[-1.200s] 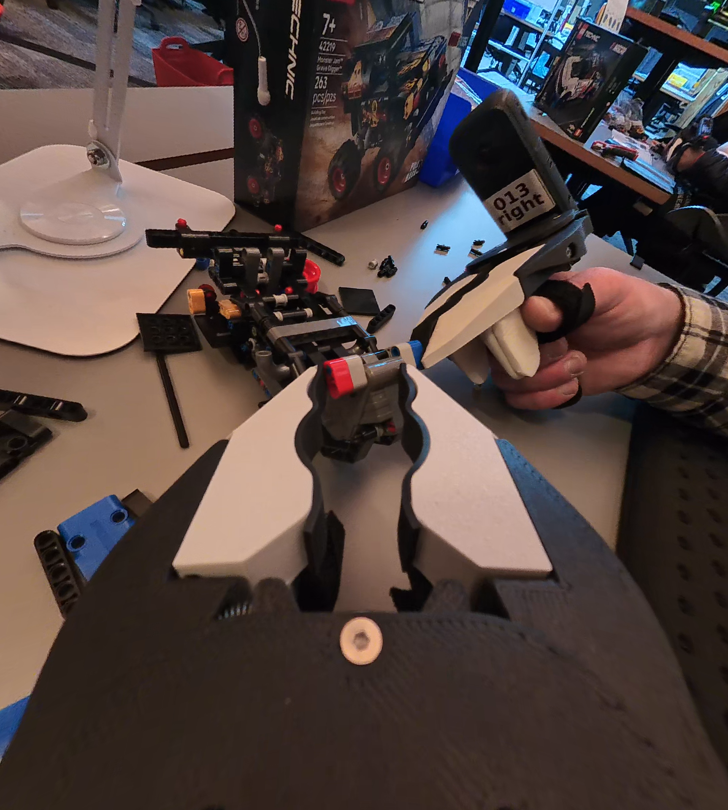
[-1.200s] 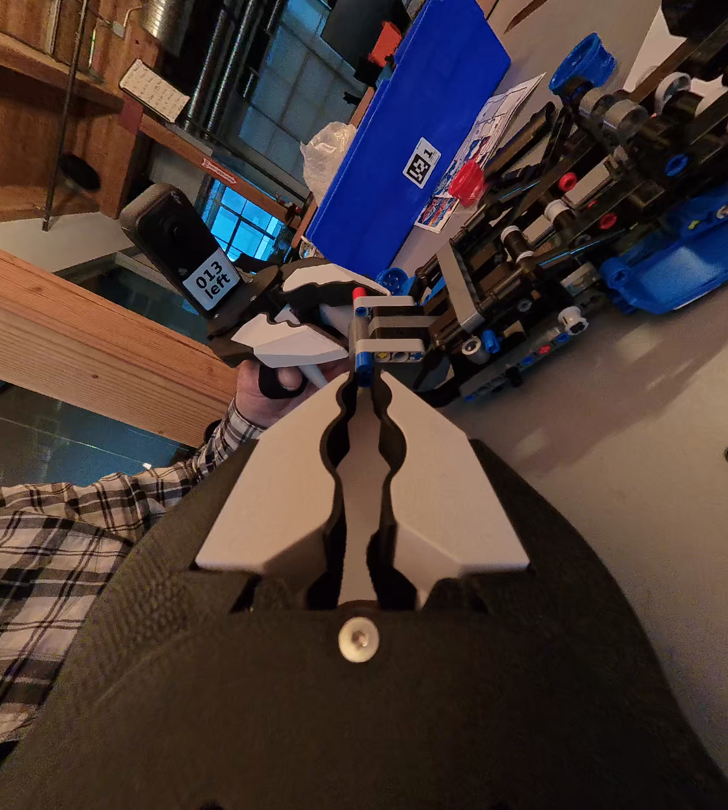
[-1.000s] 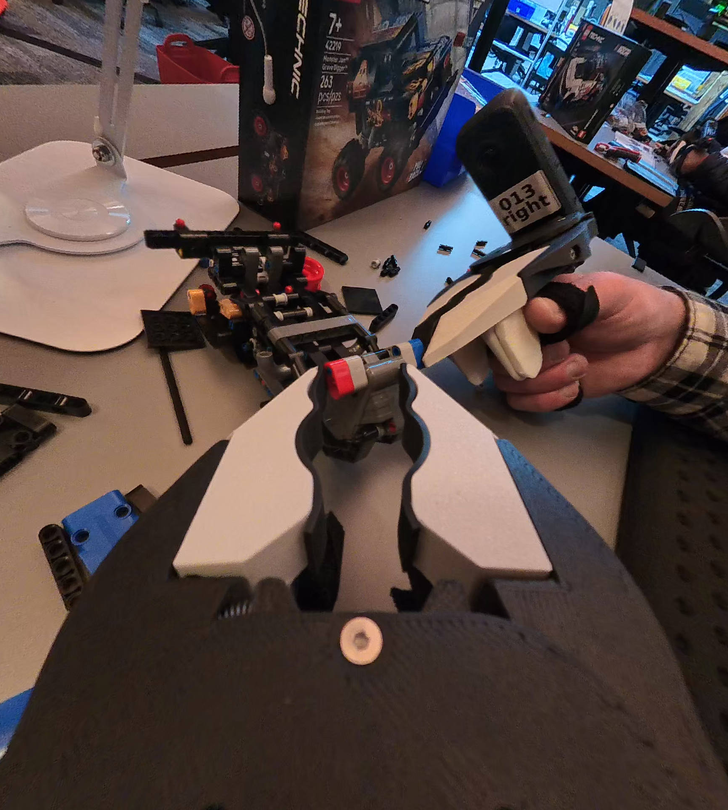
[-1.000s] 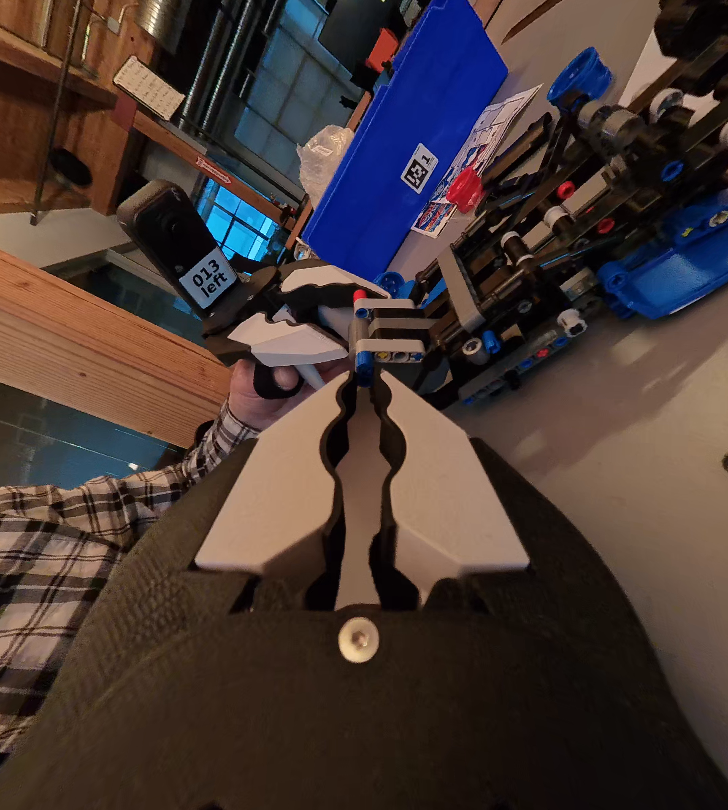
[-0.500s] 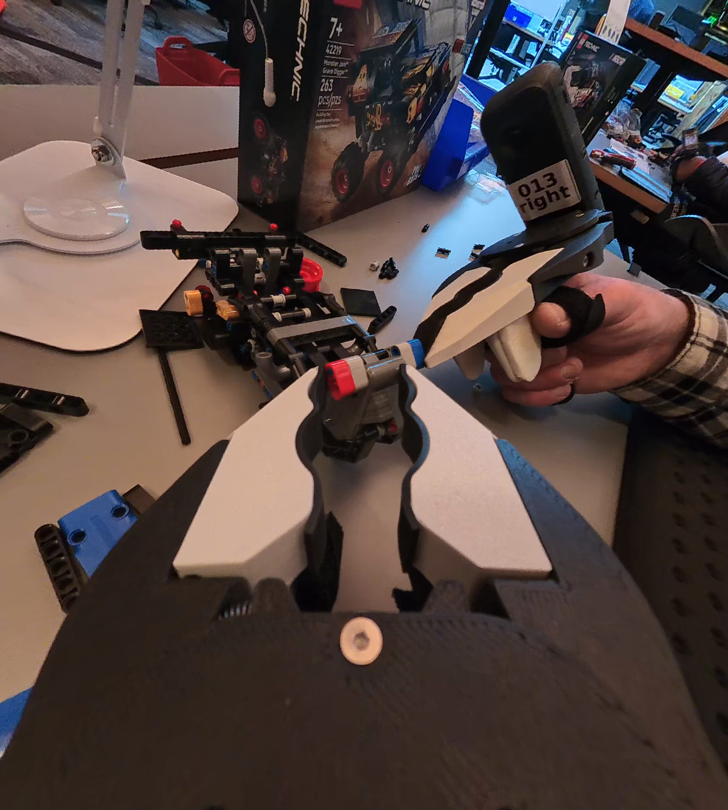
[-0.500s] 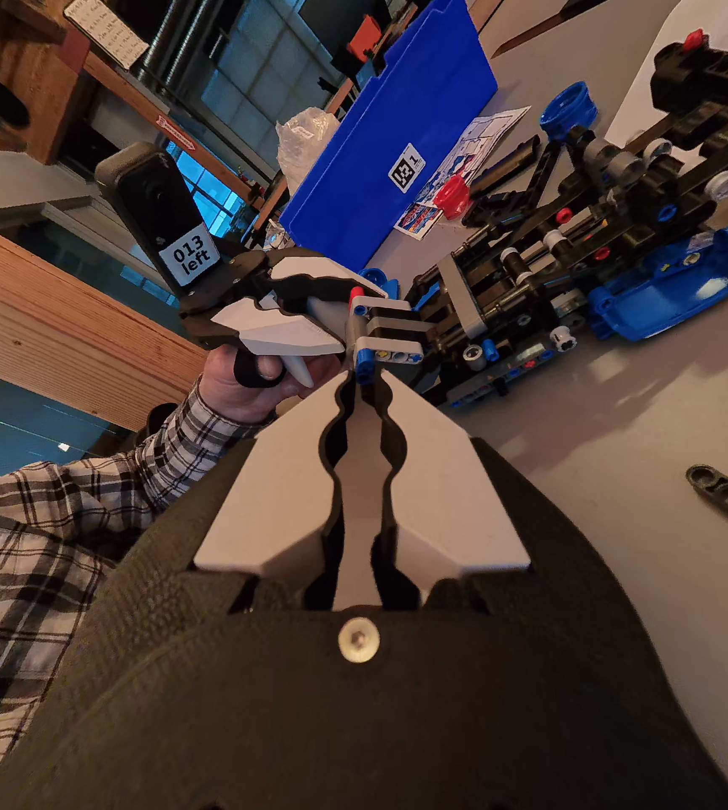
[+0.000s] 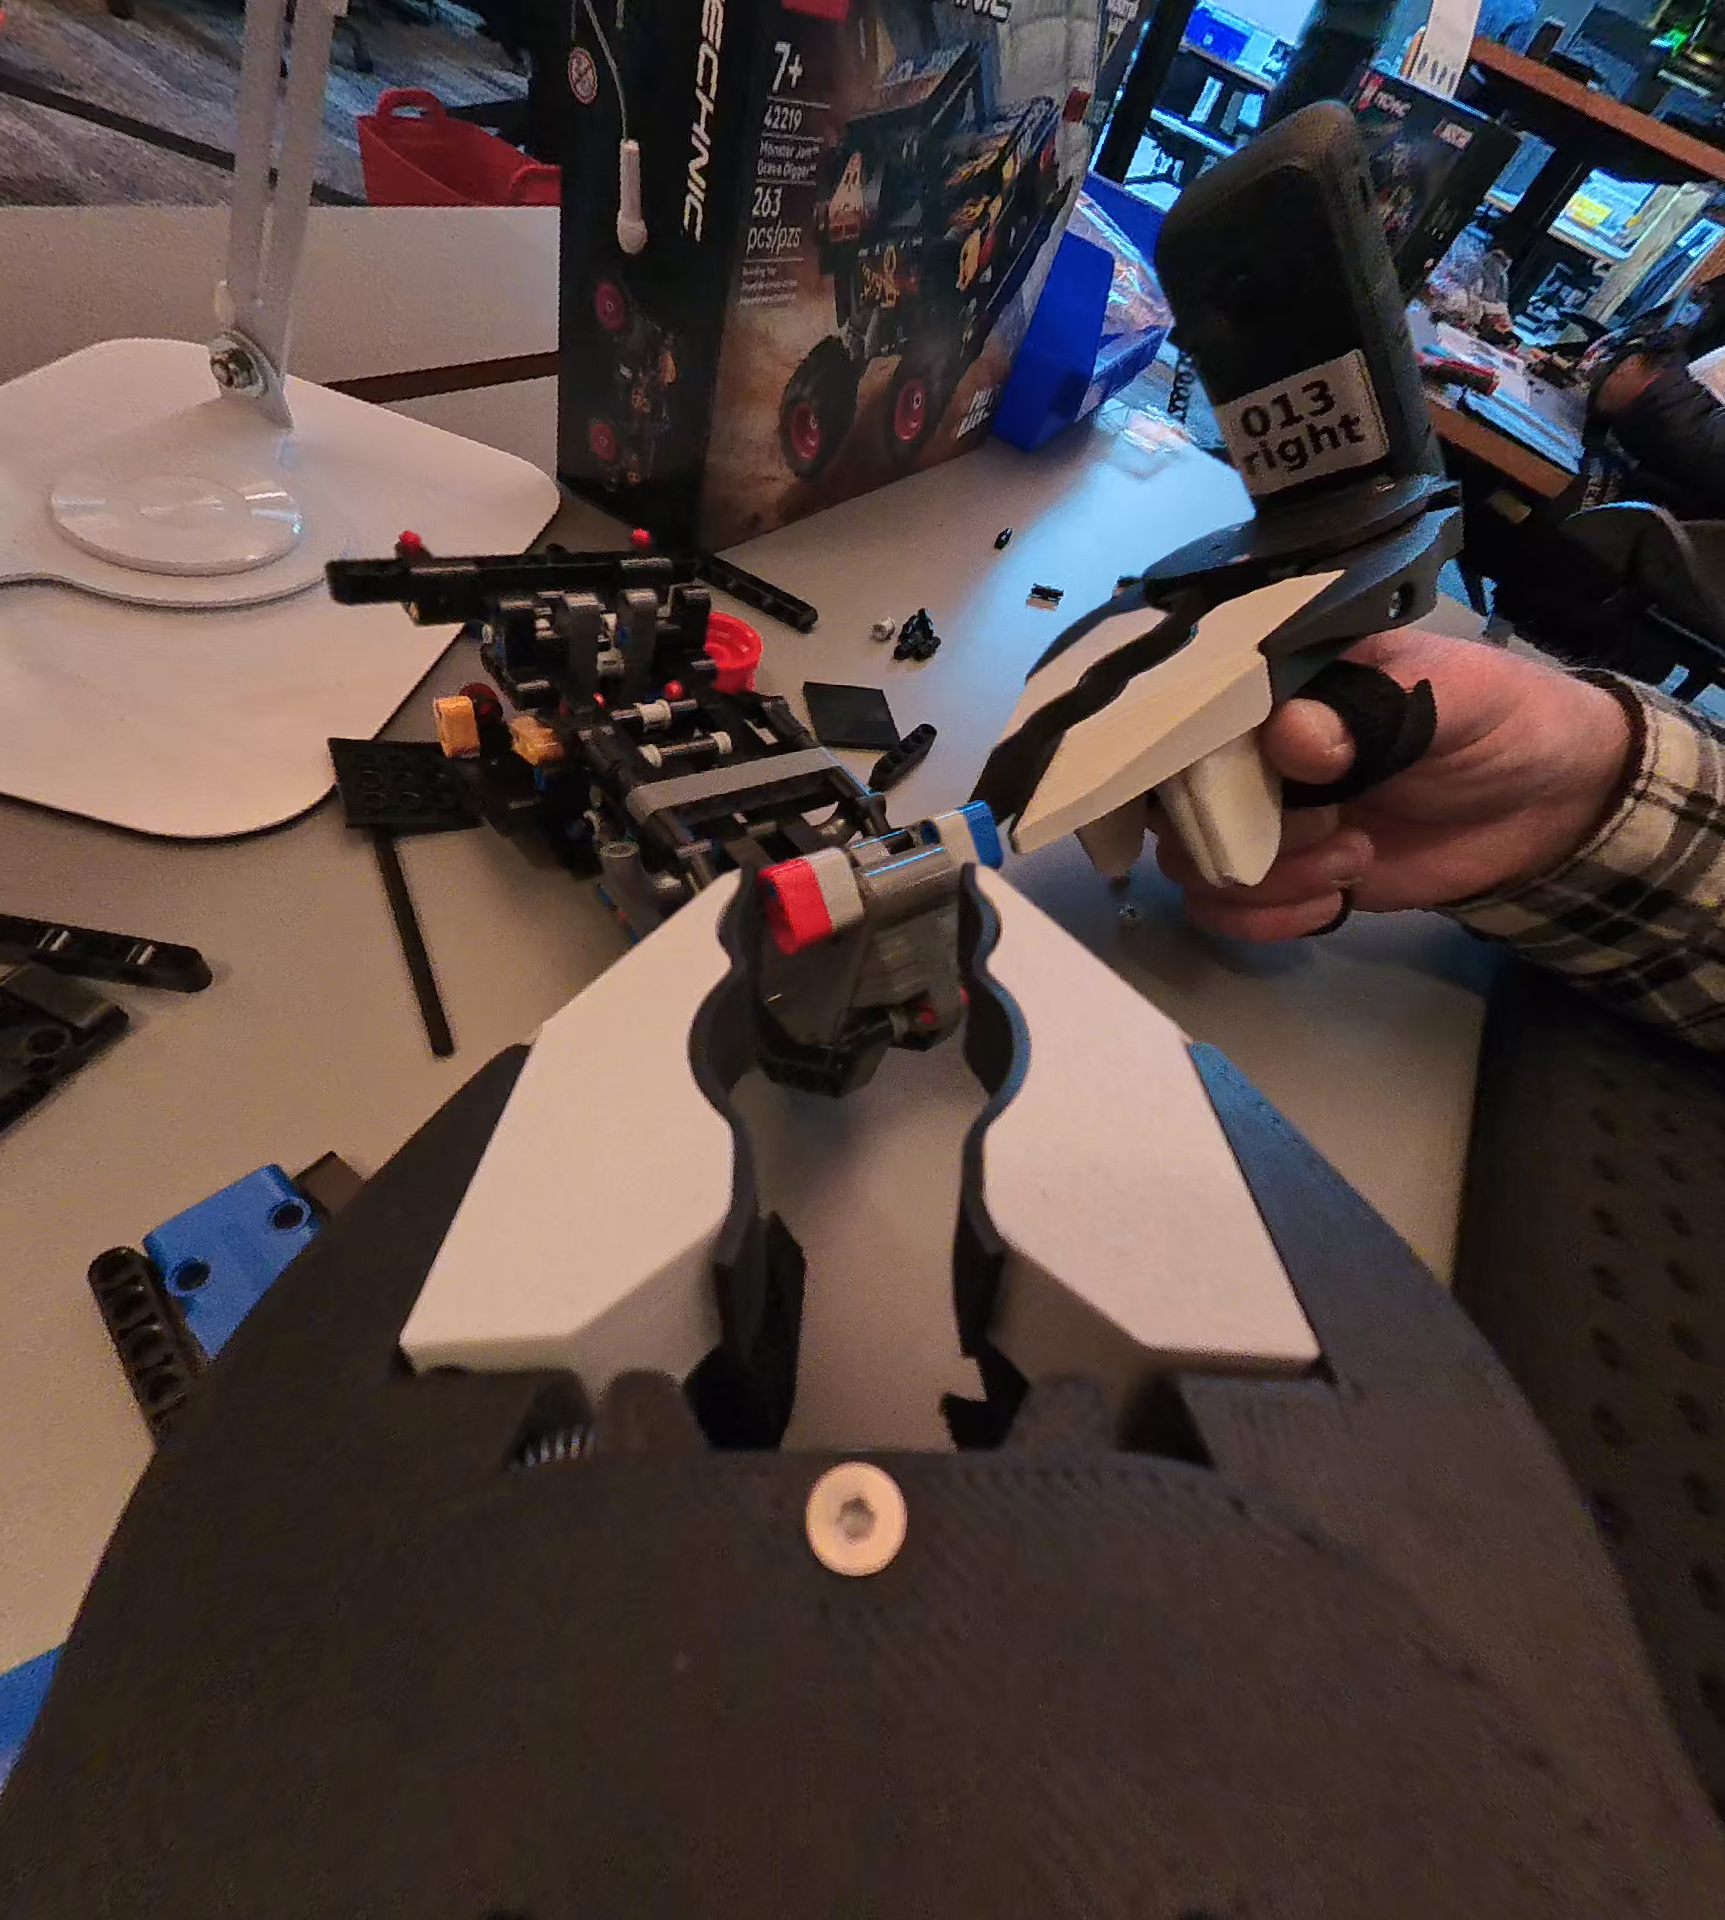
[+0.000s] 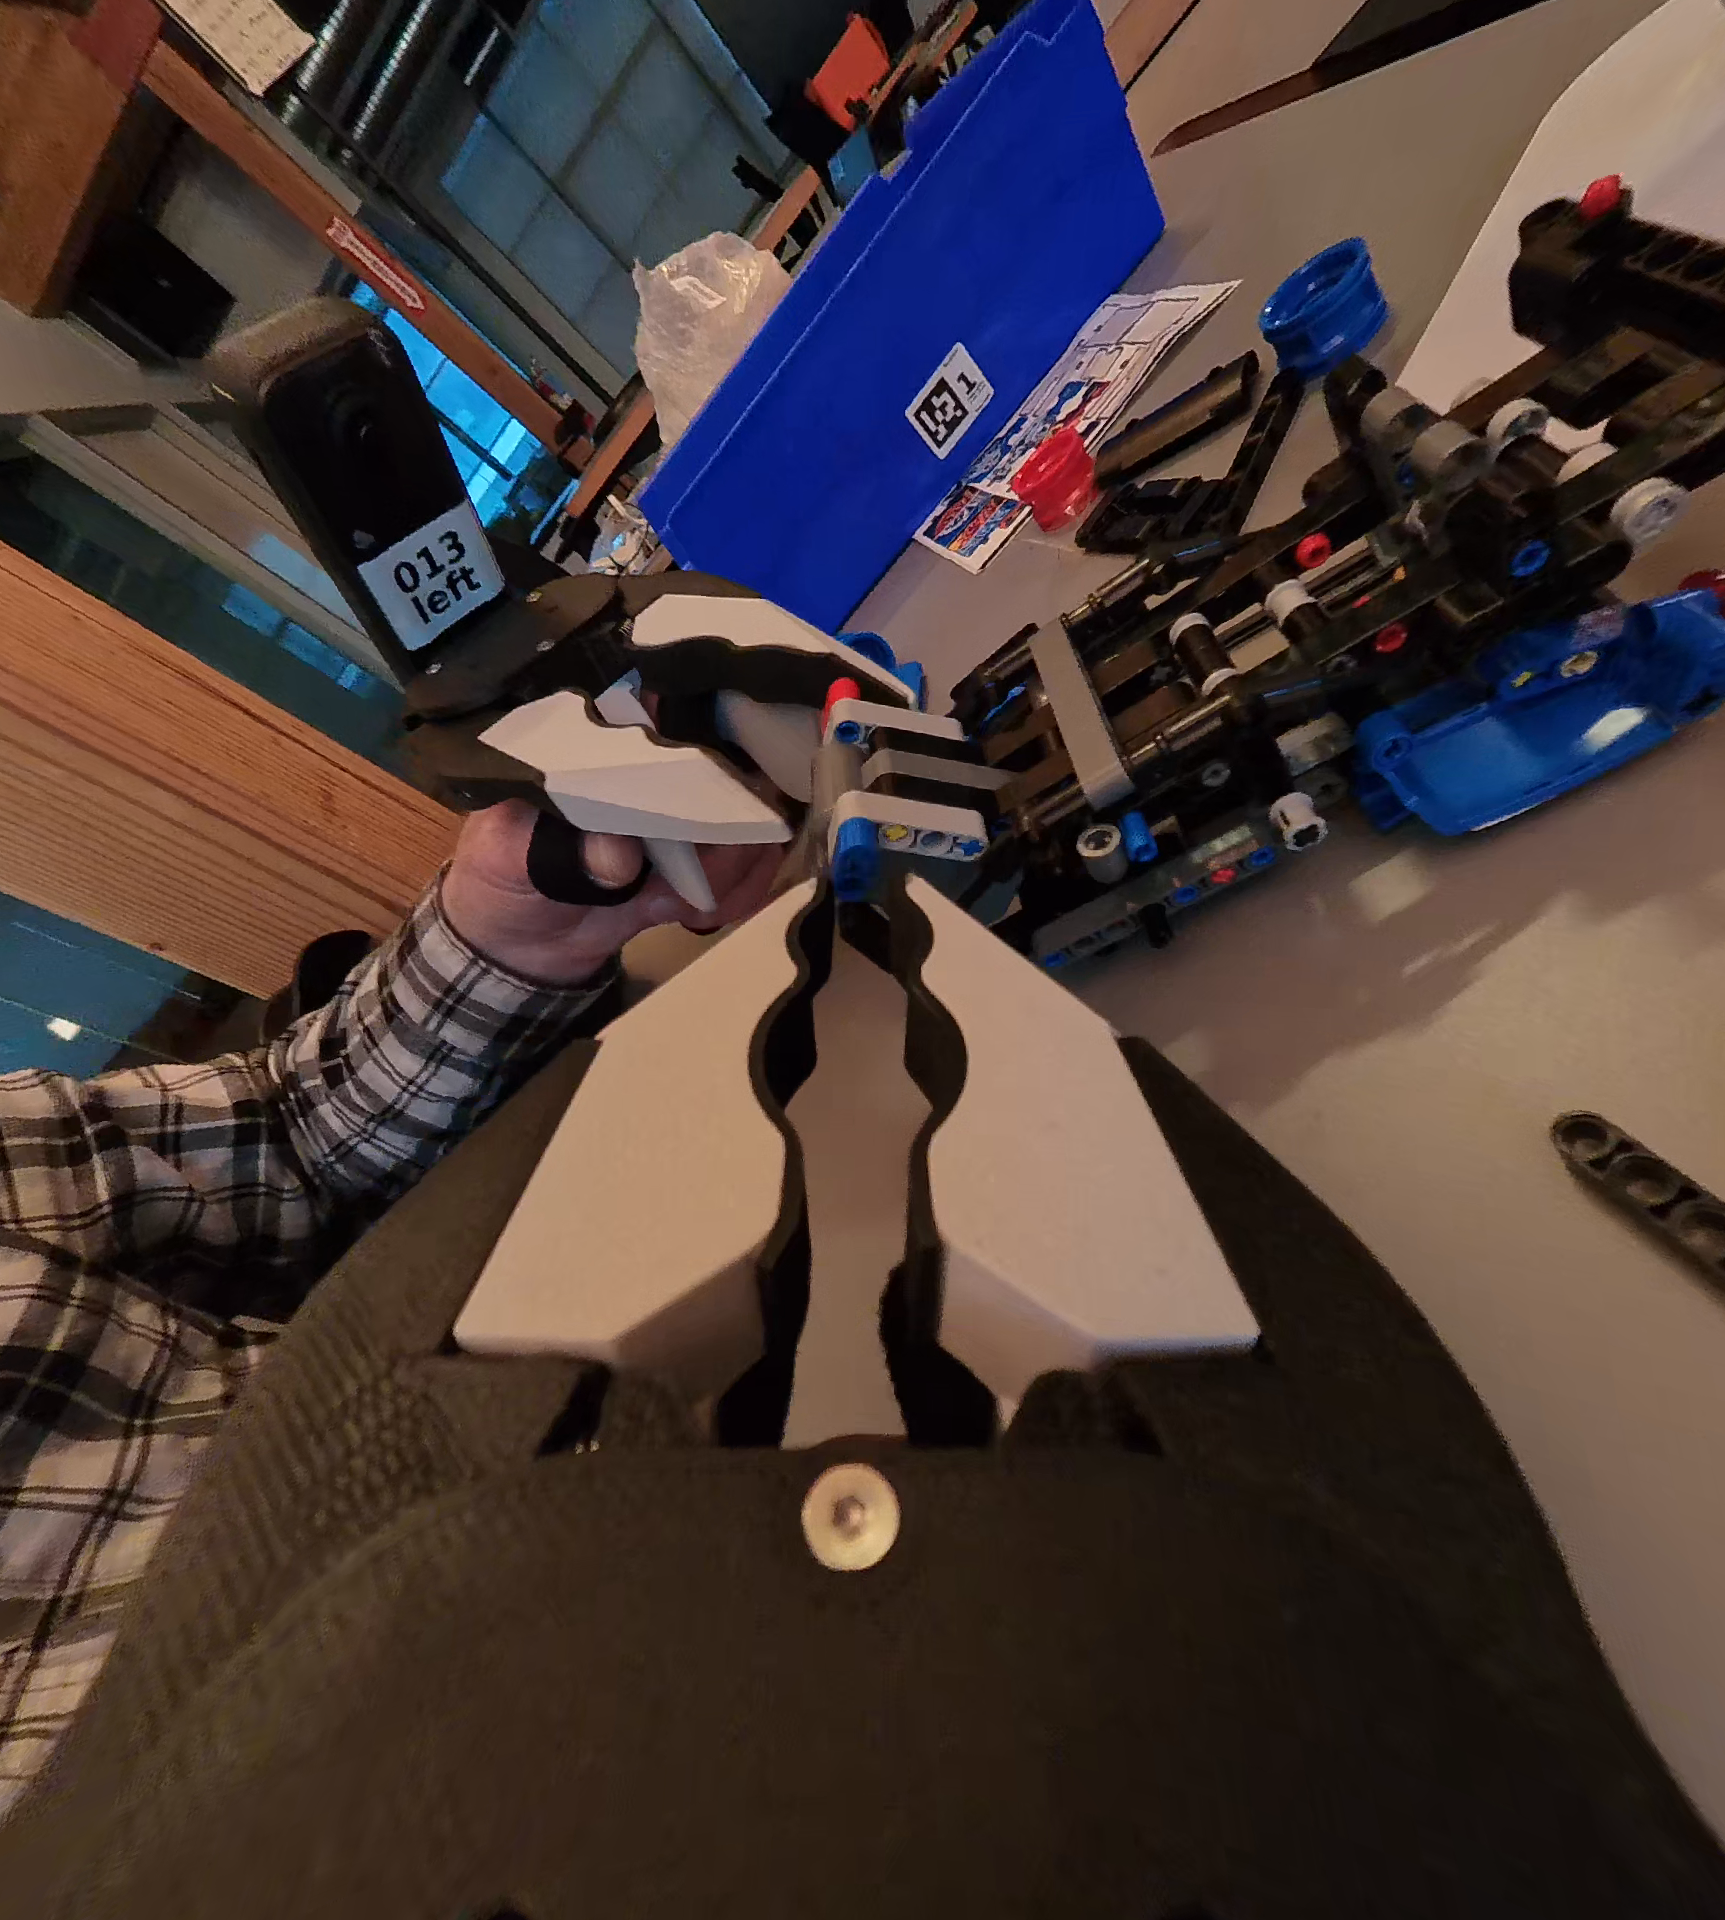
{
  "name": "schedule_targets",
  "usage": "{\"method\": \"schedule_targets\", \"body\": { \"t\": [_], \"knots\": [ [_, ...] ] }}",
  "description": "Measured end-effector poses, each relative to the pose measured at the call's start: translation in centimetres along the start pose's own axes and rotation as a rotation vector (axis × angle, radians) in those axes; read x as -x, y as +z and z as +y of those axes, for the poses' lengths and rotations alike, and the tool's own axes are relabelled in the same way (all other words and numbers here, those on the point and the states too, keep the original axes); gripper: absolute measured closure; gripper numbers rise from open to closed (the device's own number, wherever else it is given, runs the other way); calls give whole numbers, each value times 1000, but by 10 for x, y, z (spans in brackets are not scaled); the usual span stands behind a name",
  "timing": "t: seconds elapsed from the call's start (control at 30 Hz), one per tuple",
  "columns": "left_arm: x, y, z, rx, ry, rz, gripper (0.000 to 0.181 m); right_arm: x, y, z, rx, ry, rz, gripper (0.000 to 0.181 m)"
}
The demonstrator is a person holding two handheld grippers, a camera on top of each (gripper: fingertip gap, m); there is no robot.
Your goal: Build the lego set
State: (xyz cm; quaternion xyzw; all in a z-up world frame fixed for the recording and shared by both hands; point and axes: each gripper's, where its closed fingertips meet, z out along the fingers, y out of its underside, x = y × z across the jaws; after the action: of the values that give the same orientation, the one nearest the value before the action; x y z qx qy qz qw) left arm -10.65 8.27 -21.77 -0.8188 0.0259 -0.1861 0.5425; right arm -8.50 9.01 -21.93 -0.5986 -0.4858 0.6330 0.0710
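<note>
Chassis: we log the part-built chassis (image 7: 650, 748) on the bench (image 7: 297, 1060), centre; black frame w/ grey cross-beam, axles, red/blue pins fitted. No wheels or body on it yet.
Sub-assembly: grey piece (image 7: 868, 956) w/ red cap and blue pin end, at the near end of the chassis; looks joined to it, we can't confirm seating.
Left hand-held gripper (image 7: 858, 966): clamped on the grey sub-assembly, fingers either side.
Right hand-held gripper (image 8: 863, 914): fingers nearly together, pinching the blue pin end (image 8: 853, 852) at their tips, approx. side-on to the left one.
Step in hand: we judge pin being pushed or adjusted in the sub-assembly.
Loose stock, left view: black beams (image 7: 16, 997), black plate (image 7: 401, 795), thin black axle (image 7: 411, 945), blue panel (image 7: 224, 1247), small black bits (image 7: 915, 629).
Loose stock, right view: blue body shell (image 8: 1554, 727) beside chassis, blue rim (image 8: 1320, 301), red rim (image 8: 1055, 478), black beam (image 8: 1689, 1216), sticker sheet (image 8: 1076, 416).
Other: set box (image 7: 816, 260) upright behind; blue bin (image 8: 899, 364).
Progress est.: frame stage done, approx. mid-build; shell, wheels, loose beams left.
</note>
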Motion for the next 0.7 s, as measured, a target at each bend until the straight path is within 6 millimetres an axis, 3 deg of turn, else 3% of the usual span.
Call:
{"method": "schedule_targets", "body": {
  "t": [0.27, 0.47, 0.7],
  "knots": [
    [-2, -1, 4, 47, 60, -39, 129, -4, -6, -4, 0, -44, 33, 173],
    [3, 5, 11, 100, 138, -120, 136, -6, -10, -6, -10, -54, 41, 173],
    [0, 3, 11, 93, 123, -70, 139, -6, -13, -8, -5, -89, 52, 174]
  ]
}}
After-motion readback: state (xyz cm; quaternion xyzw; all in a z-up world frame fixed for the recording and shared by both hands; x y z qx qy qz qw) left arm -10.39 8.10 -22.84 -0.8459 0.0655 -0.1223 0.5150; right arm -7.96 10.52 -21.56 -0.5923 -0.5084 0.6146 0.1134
